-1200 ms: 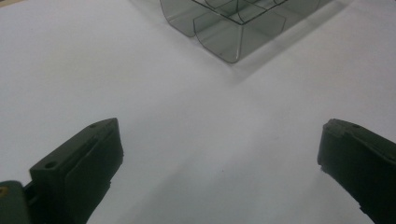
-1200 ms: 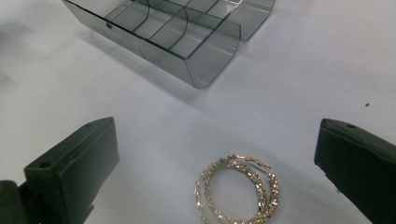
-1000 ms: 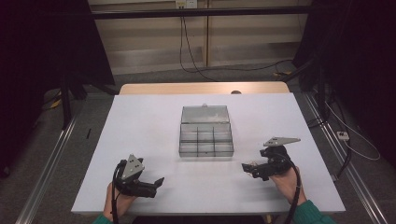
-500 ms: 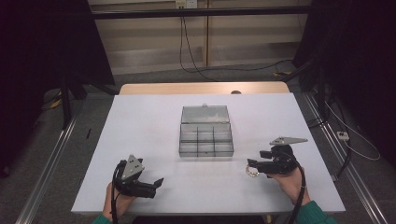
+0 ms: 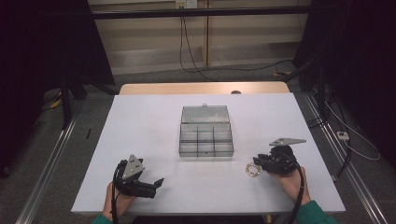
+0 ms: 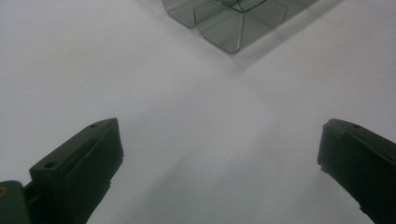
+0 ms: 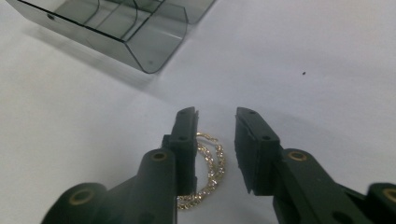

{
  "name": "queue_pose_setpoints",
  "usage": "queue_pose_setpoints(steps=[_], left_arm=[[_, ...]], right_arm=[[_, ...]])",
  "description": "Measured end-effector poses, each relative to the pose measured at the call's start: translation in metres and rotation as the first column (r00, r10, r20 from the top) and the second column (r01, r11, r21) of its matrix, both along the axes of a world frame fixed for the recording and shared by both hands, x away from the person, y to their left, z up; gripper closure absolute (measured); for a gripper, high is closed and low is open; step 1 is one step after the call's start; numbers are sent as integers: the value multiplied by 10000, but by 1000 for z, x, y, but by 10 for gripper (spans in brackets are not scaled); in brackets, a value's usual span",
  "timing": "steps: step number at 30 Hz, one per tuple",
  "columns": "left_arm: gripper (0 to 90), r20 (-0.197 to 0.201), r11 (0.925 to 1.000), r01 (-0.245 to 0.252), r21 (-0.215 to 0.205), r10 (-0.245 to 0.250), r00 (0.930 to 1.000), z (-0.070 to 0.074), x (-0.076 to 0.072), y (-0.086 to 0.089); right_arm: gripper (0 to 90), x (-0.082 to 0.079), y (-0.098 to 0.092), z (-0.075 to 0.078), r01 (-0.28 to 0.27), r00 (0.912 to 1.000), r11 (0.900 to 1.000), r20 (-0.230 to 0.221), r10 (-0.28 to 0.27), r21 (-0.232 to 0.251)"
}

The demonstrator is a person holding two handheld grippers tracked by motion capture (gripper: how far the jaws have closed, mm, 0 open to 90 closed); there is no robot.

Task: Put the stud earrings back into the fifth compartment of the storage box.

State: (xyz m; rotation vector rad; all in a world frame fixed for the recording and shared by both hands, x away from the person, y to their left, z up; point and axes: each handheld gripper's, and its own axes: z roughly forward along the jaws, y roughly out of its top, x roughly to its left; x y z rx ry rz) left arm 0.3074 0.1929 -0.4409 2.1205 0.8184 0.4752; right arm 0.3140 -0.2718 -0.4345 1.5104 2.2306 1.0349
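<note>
A bracelet [image 7: 210, 170] lies flat on the white table [image 5: 154, 126]. It is a thin golden chain of small sparkling links, coiled in two rings that overlap each other. It rests near the front right part of the table, just off the front right corner of the clear box [image 5: 206, 135] and apart from it. In the right gripper view one side of the bracelet is hidden under a black jaw, and the other side lies in the gap between both jaws.

obstacle: compartment box [image 5: 206, 131] mid-table; free: bare table [image 5: 140, 126] on both sides
</note>
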Motion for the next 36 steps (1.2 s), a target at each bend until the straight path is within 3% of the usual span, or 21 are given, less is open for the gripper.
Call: queue_pose_setpoints(steps=[4,14,23,36], left_arm=[[0,8,10000,-6,-62,6,10000,0,1,1],[0,3,10000,-26,-39,26,10000,0,1,0],[0,-32,10000,29,32,-29,10000,-1,2,0],[0,-12,10000,15,18,-15,10000,-1,2,-1]], right_arm=[[775,1,2,-3,-12,10000,9990,-89,8,-452],[827,2,7,-8,-3,9997,9946,-225,-20,-1041],[846,2,14,-12,-106,9999,9824,-100,88,-1865],[880,2,12,-13,-69,10000,9863,-43,63,-1646]])
